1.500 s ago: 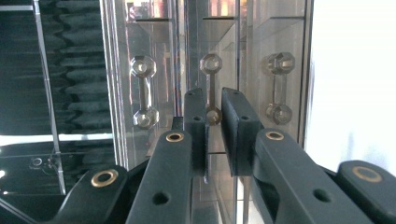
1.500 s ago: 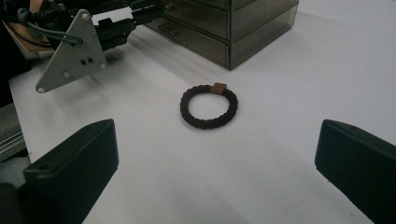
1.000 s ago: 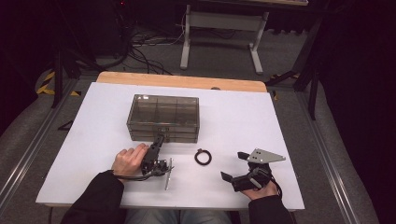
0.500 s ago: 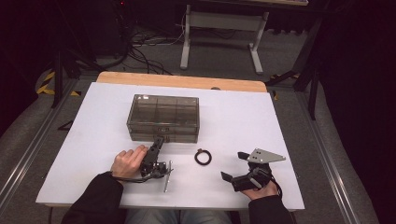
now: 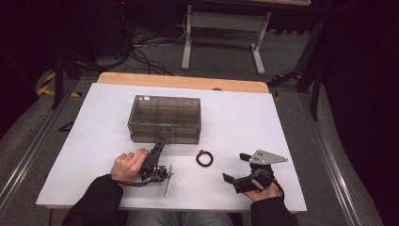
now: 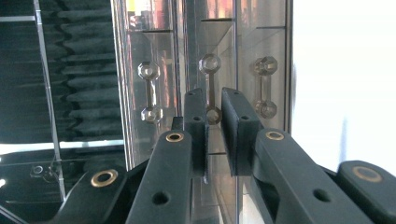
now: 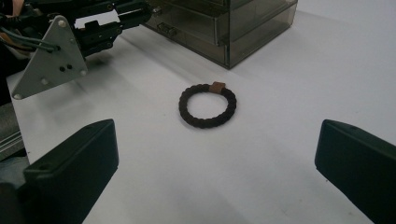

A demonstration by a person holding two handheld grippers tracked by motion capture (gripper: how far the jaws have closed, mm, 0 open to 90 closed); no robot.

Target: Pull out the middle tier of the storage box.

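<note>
The left gripper (image 5: 159,147) is reaching the smoky drawer box (image 5: 164,118), its jaws nearly together around the middle drawer handle (image 6: 209,88). The dark braided ring (image 5: 204,158) is lying on the white table (image 5: 282,136) between the grippers. The right gripper (image 5: 235,167) is resting with jaws wide apart.

Person in black long sleeves (image 5: 96,200), holding two black claws. Left claw (image 6: 214,135): thick matte arms with brass-ringed screw holes. Right claw (image 7: 208,168): blocky black pads, with a grey three-cornered plate (image 5: 266,157) on top.
</note>
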